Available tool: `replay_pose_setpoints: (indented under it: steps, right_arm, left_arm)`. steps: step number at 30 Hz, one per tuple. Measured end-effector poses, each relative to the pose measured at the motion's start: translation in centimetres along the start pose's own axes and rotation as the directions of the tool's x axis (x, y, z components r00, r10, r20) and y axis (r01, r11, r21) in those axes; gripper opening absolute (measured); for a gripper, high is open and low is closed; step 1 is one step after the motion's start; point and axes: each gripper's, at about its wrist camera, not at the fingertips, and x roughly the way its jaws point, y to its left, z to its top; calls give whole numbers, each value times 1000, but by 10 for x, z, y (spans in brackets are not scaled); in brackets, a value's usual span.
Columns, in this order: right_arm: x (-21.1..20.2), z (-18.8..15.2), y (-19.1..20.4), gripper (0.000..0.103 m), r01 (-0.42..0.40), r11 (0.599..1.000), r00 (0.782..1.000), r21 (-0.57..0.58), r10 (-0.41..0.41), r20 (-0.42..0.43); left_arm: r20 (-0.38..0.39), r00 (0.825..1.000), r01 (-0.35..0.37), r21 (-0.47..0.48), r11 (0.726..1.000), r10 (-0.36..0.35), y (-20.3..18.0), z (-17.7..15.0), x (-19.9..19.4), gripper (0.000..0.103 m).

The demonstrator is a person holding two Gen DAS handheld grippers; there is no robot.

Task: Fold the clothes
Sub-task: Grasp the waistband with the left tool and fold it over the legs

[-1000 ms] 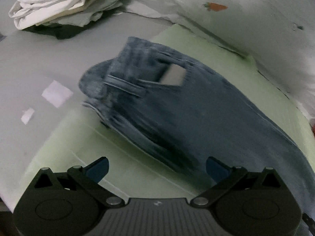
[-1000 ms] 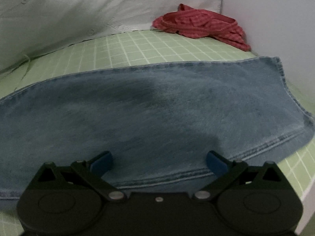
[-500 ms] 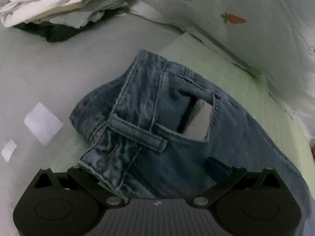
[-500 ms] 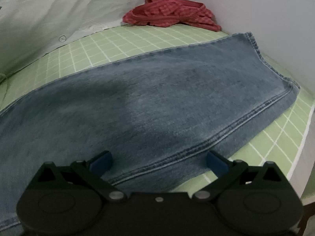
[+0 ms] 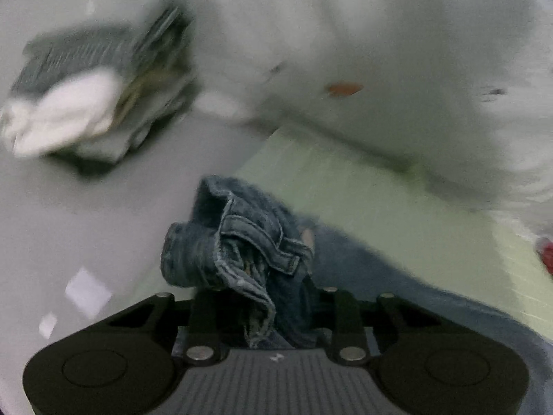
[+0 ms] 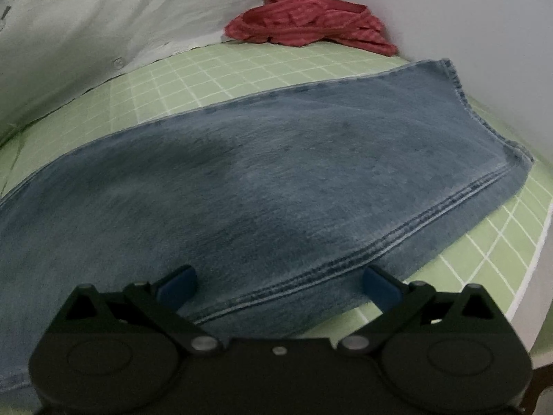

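Gripping the jeans (image 5: 242, 252), left tongs (image 5: 262, 314); right tongs (image 6: 278, 285) spread wide.

Jeans stretched across the mat, waist end in the left gripper

The jeans (image 6: 262, 186) lie on the mat (image 6: 207, 76), leg hem toward 2 o'clock from the right gripper (image 6: 278, 282), which sits over their near seam. A crumpled garment (image 6: 311, 20) lies behind at 12 o'clock. From the left gripper (image 5: 262, 311), bunched waistband at 12, a clothes pile (image 5: 93, 93) at 10 o'clock.
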Motion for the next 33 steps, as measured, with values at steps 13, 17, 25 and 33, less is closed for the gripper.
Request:
replay_pose_setpoints:
  steps: [13,17,25,33]
  right_arm:
    - [-8,2,-33,103,-232,971,973,-64,230,-35]
    - [-8,4,-37,103,-252,967,967,-45,251,-38]
    - [-10,13,-19,103,-274,962,962,-9,273,-11]
    - [-13,25,22,103,-351,936,936,30,350,27]
  left_arm:
    - [-199,929,361,297,884,-312,-182,-63,-15,51]
    - [-238,904,424,410,807,-354,-201,-80,-27,81]
    - [-134,921,390,303,869,-366,-152,-61,-44,83]
    - [-138,960,265,154,952,-245,-88,-40,-16,86]
